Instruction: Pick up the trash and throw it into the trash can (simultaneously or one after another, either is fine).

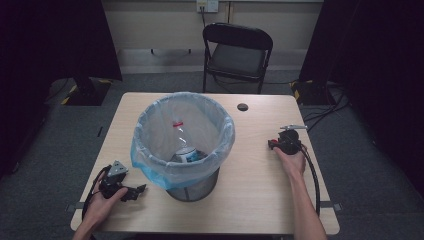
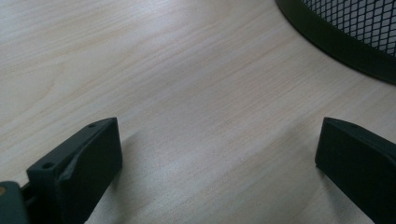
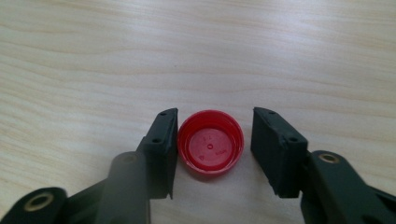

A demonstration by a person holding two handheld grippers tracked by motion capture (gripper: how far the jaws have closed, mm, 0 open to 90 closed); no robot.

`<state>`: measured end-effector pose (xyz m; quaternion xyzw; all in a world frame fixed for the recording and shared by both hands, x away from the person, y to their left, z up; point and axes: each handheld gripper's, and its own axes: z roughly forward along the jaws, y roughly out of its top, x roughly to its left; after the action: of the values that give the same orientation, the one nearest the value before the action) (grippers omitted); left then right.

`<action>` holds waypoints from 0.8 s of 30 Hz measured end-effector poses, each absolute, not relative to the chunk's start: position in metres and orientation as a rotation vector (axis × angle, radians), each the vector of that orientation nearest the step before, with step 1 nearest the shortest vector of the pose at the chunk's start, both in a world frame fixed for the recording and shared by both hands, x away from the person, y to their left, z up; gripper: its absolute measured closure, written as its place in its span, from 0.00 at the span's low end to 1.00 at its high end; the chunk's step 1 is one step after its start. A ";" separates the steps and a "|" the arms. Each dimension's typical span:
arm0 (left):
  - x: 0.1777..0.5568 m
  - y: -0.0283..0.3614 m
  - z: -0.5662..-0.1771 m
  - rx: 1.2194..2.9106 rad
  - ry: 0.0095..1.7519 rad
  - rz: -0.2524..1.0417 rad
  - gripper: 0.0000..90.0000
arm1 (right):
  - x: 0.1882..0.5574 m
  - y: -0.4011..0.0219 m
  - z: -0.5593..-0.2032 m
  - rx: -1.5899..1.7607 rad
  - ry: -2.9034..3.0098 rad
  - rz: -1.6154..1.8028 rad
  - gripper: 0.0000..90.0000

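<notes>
The red bottle cap (image 3: 210, 148) lies on the pale wooden surface (image 3: 93, 56) with its hollow side up, well to the right of the mesh waste bin (image 1: 192, 189) lined with a blue bag (image 1: 150, 167), and it sits squarely between the jaws of the right gripper (image 3: 214, 135). By the look of it this is a small moulded plastic piece — very light, stiff enough to take a squeeze across its rim without folding, yet smooth and low, so it could skid on the wood or pop out sideways if pinched off-centre. The sensible hold is across the full width of the rim, one pad on each side, low enough that the pads catch the ribbed wall and not just the top edge. The right gripper's jaws stand partly apart, bracketing the cap: the one on the left of that view is just beside or grazing the rim, while a sliver of wood shows between the cap and the other, so the cap is not yet pinched. The left gripper (image 2: 219, 154) rests low over bare surface near the foot of the bin, its jaws spread wide with nothing between them. A clear bottle (image 1: 182, 140) already lies inside the bin.
</notes>
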<state>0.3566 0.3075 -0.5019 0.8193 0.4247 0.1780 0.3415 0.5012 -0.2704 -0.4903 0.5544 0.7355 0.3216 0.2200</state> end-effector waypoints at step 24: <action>0.357 0.308 -0.502 2.131 1.105 0.463 0.00 | 0.484 -0.260 -0.486 1.525 2.018 1.004 0.66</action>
<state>0.3566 0.3075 -0.5019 0.8194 0.4247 0.1781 0.3413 0.4840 -0.2600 -0.4864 0.5481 0.7252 0.3607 0.2087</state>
